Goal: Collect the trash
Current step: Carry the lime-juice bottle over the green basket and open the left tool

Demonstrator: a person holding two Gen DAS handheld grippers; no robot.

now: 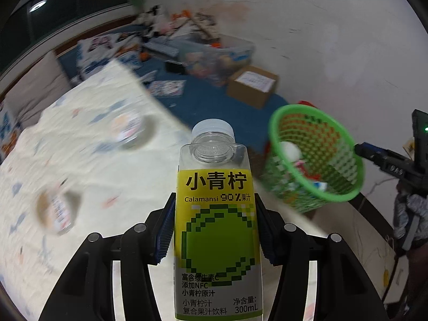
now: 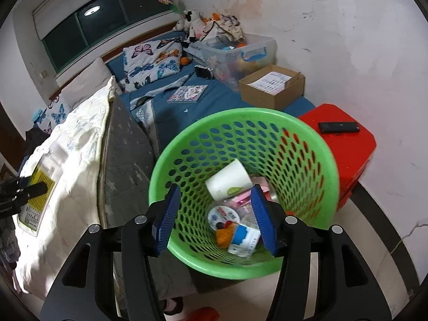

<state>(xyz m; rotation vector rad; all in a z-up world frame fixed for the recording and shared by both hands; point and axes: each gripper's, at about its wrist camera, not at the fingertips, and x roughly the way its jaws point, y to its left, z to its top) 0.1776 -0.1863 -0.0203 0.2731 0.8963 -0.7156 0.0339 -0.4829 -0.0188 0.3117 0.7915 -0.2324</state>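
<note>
My left gripper (image 1: 215, 230) is shut on an empty clear bottle (image 1: 215, 235) with a yellow-green lime label and a white cap, held above the cream quilt. The green mesh basket (image 1: 315, 157) is to its right, tilted, held up by my right gripper. In the right wrist view my right gripper (image 2: 215, 219) grips the near rim of the basket (image 2: 187, 243), one finger inside and one outside. Inside lie a white paper cup (image 2: 228, 178), a round lid (image 2: 223, 215) and wrappers. The bottle (image 2: 34, 195) shows at far left.
Two clear plastic cups (image 1: 128, 131) (image 1: 56, 214) lie blurred on the cream quilt (image 1: 88, 165). A red stool (image 2: 345, 144) with a black remote (image 2: 338, 127) stands right of the basket. A cardboard box (image 2: 271, 87) and a clear bin (image 2: 235, 53) sit on the blue bed.
</note>
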